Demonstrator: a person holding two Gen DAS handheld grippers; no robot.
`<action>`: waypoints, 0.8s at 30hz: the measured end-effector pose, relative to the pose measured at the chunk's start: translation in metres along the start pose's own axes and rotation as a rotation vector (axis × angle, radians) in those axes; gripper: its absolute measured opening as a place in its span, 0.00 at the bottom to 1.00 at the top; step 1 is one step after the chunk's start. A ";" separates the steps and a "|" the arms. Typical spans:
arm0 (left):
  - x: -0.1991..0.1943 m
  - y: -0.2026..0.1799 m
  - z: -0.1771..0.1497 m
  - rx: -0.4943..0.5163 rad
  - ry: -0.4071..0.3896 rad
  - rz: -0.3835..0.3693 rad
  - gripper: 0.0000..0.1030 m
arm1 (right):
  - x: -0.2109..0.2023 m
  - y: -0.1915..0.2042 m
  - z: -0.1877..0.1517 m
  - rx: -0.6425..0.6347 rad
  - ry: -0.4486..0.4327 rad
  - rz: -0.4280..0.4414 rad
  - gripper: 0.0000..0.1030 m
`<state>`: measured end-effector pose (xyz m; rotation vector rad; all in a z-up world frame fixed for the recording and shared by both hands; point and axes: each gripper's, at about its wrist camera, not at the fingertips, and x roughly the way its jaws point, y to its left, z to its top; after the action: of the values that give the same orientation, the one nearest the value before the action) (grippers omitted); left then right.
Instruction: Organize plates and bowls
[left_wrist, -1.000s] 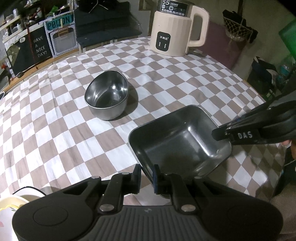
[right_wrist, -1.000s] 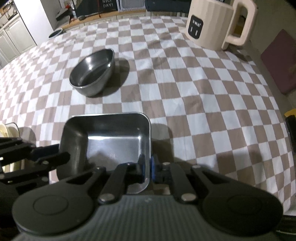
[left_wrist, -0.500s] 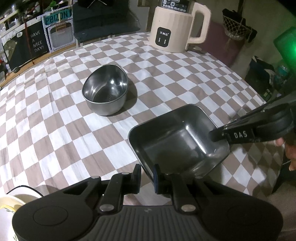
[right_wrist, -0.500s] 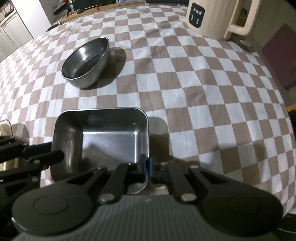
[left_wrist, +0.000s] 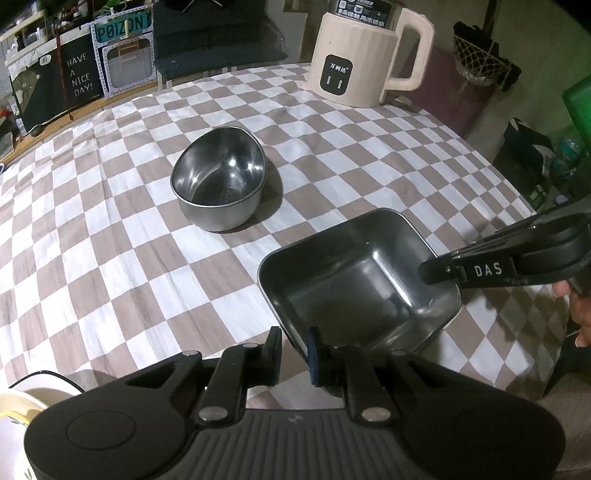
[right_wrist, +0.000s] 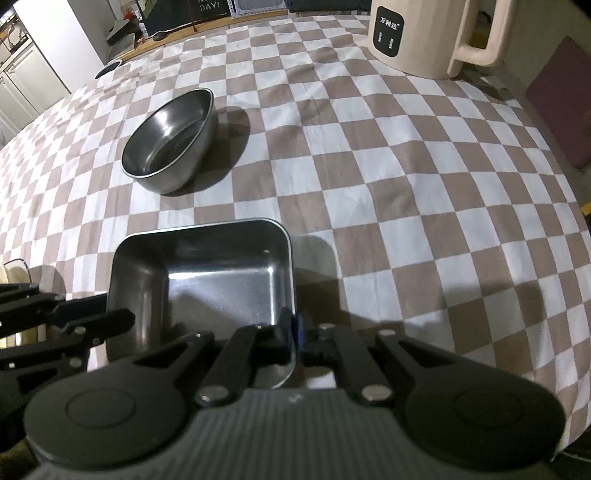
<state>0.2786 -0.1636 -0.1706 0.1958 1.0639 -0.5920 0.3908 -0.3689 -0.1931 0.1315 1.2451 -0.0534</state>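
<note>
Right gripper (right_wrist: 292, 334) pinches the square tray's (right_wrist: 207, 280) rim.

sq steel dish (left_wrist: 354, 288) btwn two hand-held grippers, round bowl (left_wrist: 219, 182) beyond, kettle (left_wrist: 364, 55)

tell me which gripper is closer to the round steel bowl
Left, narrowly. The left gripper straddles the square tray's bowl-side rim; the right gripper clamps its far rim from the round bowl.

The square tray (left_wrist: 360, 280) at lower centre and the round bowl (left_wrist: 219, 184) above it to the left look like polished metal, smooth and reflective. Under them lies a matt, faintly creased checked cloth (left_wrist: 110, 240). The cream kettle (left_wrist: 354, 70) at the top looks like smooth ribbed plastic; the grippers' fingers (left_wrist: 273, 350) are matt black.
</note>
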 end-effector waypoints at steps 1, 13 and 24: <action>-0.001 -0.001 0.000 0.007 -0.002 0.004 0.17 | 0.000 0.000 0.000 0.000 0.003 0.003 0.03; -0.049 0.022 0.013 -0.117 -0.175 0.004 0.89 | -0.068 0.013 -0.006 -0.017 -0.320 0.115 0.49; -0.032 0.083 0.027 -0.439 -0.245 0.085 1.00 | -0.052 0.028 0.042 0.012 -0.507 0.072 1.00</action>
<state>0.3333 -0.0943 -0.1400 -0.2101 0.9170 -0.2861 0.4170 -0.3477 -0.1292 0.1615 0.7335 -0.0290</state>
